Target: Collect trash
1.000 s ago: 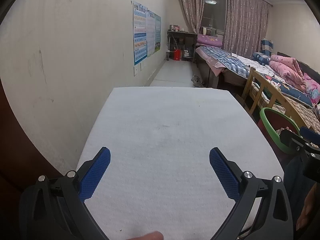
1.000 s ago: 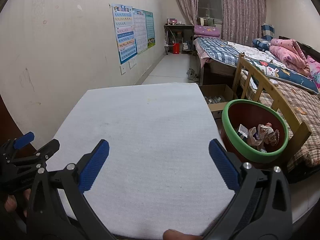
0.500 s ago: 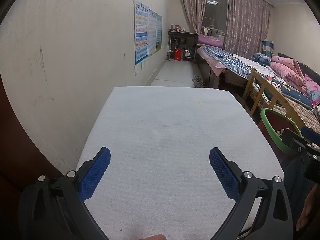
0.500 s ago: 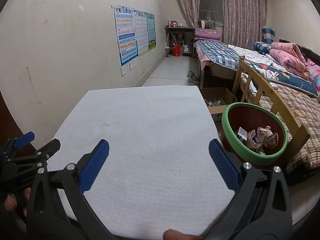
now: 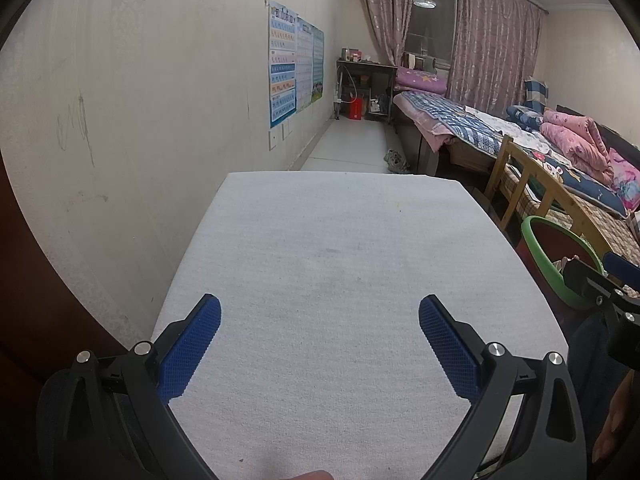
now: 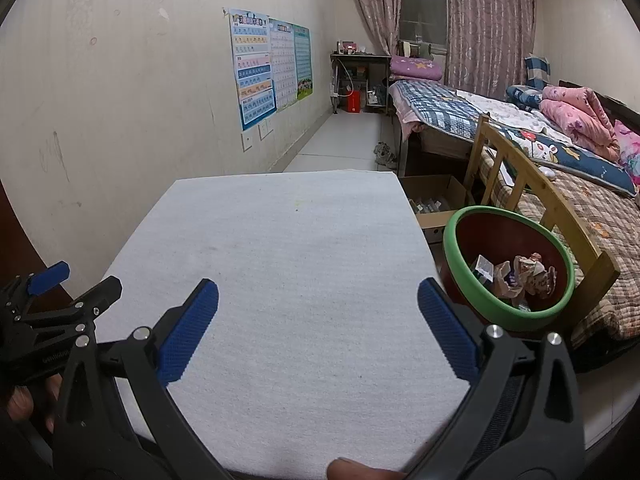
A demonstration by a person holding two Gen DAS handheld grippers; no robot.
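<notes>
A round bin with a green rim [image 6: 508, 276] stands to the right of the white foam-covered table [image 6: 288, 264]. Crumpled paper and wrappers [image 6: 520, 276] lie inside it. The bin's rim also shows in the left wrist view [image 5: 560, 256]. My left gripper [image 5: 320, 340] is open and empty over the table's near edge. My right gripper [image 6: 318, 326] is open and empty over the table's near right part, left of the bin. No loose trash shows on the table top.
A wooden bed frame [image 6: 532, 184] and beds with bedding stand on the right. A cardboard box [image 6: 436, 204] sits on the floor behind the bin. The wall with posters [image 6: 272, 68] runs along the left. A desk [image 6: 360, 76] stands at the far end.
Both views have tilted up slightly. The grippers stay open and empty and hold about the same place over the table.
</notes>
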